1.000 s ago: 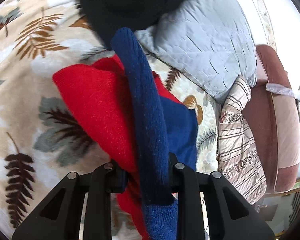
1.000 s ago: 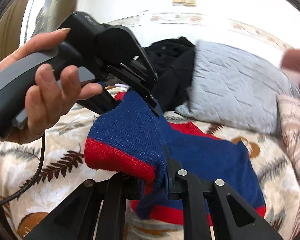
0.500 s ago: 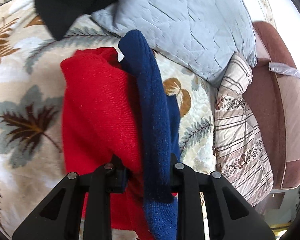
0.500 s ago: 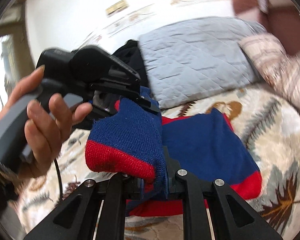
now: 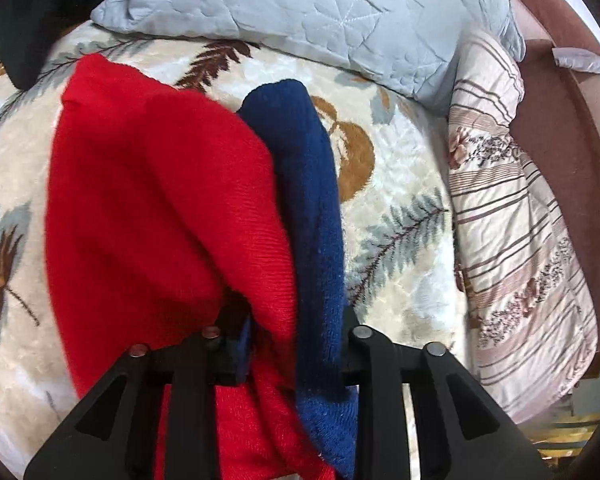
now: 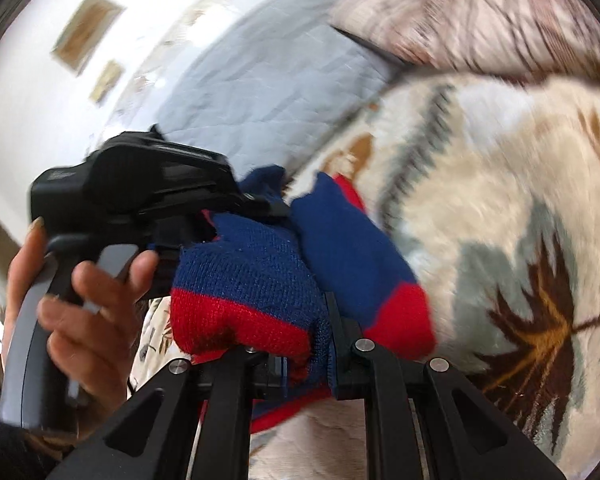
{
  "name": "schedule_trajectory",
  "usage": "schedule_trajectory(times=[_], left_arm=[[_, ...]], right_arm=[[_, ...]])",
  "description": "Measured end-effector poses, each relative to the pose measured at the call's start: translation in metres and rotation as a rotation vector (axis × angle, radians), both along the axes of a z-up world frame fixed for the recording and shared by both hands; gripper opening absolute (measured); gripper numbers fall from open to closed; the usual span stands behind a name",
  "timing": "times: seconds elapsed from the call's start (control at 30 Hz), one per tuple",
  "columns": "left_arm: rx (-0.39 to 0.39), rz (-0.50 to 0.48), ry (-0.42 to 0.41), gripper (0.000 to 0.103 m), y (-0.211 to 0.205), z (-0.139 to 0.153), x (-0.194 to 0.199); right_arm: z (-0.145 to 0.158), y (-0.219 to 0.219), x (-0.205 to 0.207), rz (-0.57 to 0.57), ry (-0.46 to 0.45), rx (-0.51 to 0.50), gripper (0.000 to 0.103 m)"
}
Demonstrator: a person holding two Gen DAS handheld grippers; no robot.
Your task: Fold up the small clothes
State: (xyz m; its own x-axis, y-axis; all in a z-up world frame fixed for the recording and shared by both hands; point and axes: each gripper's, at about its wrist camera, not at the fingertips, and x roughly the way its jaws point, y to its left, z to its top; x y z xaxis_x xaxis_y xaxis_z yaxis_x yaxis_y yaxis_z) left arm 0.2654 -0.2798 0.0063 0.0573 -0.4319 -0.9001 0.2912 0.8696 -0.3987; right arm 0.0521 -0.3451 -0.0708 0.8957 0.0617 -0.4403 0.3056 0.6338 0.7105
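- In the left wrist view, the red and blue garment [image 5: 172, 208] is seen between the left gripper's [image 5: 292, 356] opening jaws, above the leaf-print blanket [image 5: 396, 216]; a grey pillow [image 5: 320, 12] lies beyond.
- Only in the right wrist view are a hand [image 6: 80, 300] on the left gripper's handle and the right gripper [image 6: 304, 364], clamped narrowly on the garment's hem, shown.

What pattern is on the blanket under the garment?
Cream blanket with brown and grey leaves; clearest in the left wrist view.

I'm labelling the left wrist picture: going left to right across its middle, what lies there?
Leaf-print blanket → red-and-blue knit garment → striped floral bedding → reddish-brown chair.
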Motion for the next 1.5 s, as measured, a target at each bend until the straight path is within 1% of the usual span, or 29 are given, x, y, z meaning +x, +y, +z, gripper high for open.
schedule_trajectory(times=[0.03, 0.1, 0.2, 0.23, 0.3, 0.4, 0.47, 0.5, 0.57, 0.6, 0.63, 0.67, 0.73, 0.8, 0.87, 0.9, 0.93, 0.97, 1.0, 1.07, 1.1, 1.17, 1.2, 1.27, 1.3, 1.33, 1.37, 1.4, 1.5], left_arm=[[-0.013, 0.006, -0.001, 0.037, 0.0, -0.001, -0.001], [-0.064, 0.016, 0.014, 0.047, 0.001, 0.0, -0.001], [-0.135, 0.029, 0.047, 0.049, 0.007, 0.008, 0.001], [-0.16, 0.04, 0.049, 0.049, 0.014, 0.012, 0.002], [-0.182, 0.07, 0.029, 0.05, 0.028, 0.021, 0.003], [-0.192, 0.129, 0.003, 0.052, 0.065, 0.031, 0.004], [-0.19, 0.158, -0.003, 0.053, 0.092, 0.03, 0.003], [-0.182, 0.168, -0.013, 0.053, 0.11, 0.028, 0.003], [-0.171, 0.189, -0.023, 0.053, 0.134, 0.021, 0.001], [-0.175, 0.199, -0.02, 0.053, 0.142, 0.015, 0.0], [-0.189, 0.209, -0.008, 0.053, 0.149, 0.009, -0.001], [-0.21, 0.218, 0.008, 0.053, 0.153, 0.003, -0.003], [-0.259, 0.224, 0.051, 0.053, 0.157, -0.01, -0.008], [-0.293, 0.195, 0.086, 0.053, 0.152, -0.021, -0.014], [-0.295, 0.174, 0.066, 0.054, 0.148, -0.02, -0.019], [-0.295, 0.158, 0.044, 0.058, 0.147, -0.018, -0.021], [-0.307, 0.144, 0.034, 0.06, 0.146, -0.015, -0.022], [-0.319, 0.135, 0.028, 0.06, 0.146, -0.013, -0.022], [-0.327, 0.13, 0.02, 0.06, 0.146, -0.011, -0.022], [-0.345, 0.121, 0.005, 0.06, 0.144, -0.007, -0.021], [-0.336, 0.116, -0.013, 0.06, 0.142, -0.005, -0.021], [-0.287, 0.103, -0.042, 0.06, 0.135, -0.006, -0.021], [-0.246, 0.091, -0.058, 0.06, 0.13, -0.009, -0.022], [-0.167, 0.065, -0.074, 0.061, 0.121, -0.019, -0.022], [-0.157, 0.05, -0.054, 0.063, 0.118, -0.027, -0.023], [-0.163, 0.057, -0.042, 0.063, 0.121, -0.029, -0.023], [-0.18, 0.071, -0.037, 0.063, 0.125, -0.029, -0.025], [-0.193, 0.073, -0.034, 0.062, 0.13, -0.026, -0.026], [-0.215, 0.059, -0.053, 0.06, 0.14, -0.015, -0.038]], right_arm=[[-0.006, -0.003, 0.001, -0.005, 0.013, 0.024, 0.014], [-0.016, -0.009, 0.002, -0.013, 0.022, 0.076, 0.017], [-0.021, -0.013, 0.001, -0.016, 0.02, 0.102, 0.019], [-0.021, -0.012, 0.001, -0.013, 0.02, 0.1, 0.022], [-0.019, -0.011, 0.0, -0.007, 0.022, 0.096, 0.024], [-0.013, -0.016, -0.007, -0.011, 0.029, 0.138, 0.027], [0.004, -0.024, -0.026, -0.052, 0.007, 0.133, 0.03], [0.013, -0.029, -0.035, -0.077, -0.03, 0.115, 0.03], [0.038, -0.041, -0.045, -0.123, -0.093, 0.05, 0.037], [0.052, -0.049, -0.04, -0.124, -0.116, 0.006, 0.04], [0.06, -0.054, -0.03, -0.1, -0.114, -0.017, 0.049], [0.069, -0.061, -0.006, -0.039, -0.079, -0.047, 0.051], [0.07, -0.067, 0.03, 0.041, -0.016, -0.063, 0.051], [0.06, -0.071, 0.072, 0.12, 0.082, -0.057, 0.051], [0.044, -0.067, 0.103, 0.174, 0.187, -0.058, 0.051], [0.039, -0.063, 0.113, 0.182, 0.212, -0.076, 0.051], [0.034, -0.059, 0.121, 0.209, 0.23, -0.091, 0.049], [0.032, -0.053, 0.133, 0.252, 0.268, -0.126, 0.031], [0.035, -0.047, 0.137, 0.267, 0.279, -0.177, 0.024], [0.051, -0.037, 0.141, 0.293, 0.251, -0.303, 0.021], [0.055, -0.037, 0.139, 0.28, 0.229, -0.315, 0.021], [0.053, -0.046, 0.14, 0.226, 0.21, -0.286, 0.02], [0.046, -0.052, 0.145, 0.198, 0.236, -0.281, 0.02], [0.019, -0.06, 0.154, 0.183, 0.353, -0.251, 0.022], [0.017, -0.062, 0.152, 0.175, 0.345, -0.236, 0.024], [0.023, -0.063, 0.146, 0.17, 0.315, -0.225, 0.027], [0.028, -0.062, 0.141, 0.182, 0.296, -0.219, 0.027], [0.037, -0.063, 0.135, 0.194, 0.28, -0.221, 0.027], [0.054, -0.061, 0.102, 0.226, 0.218, -0.231, 0.036]])
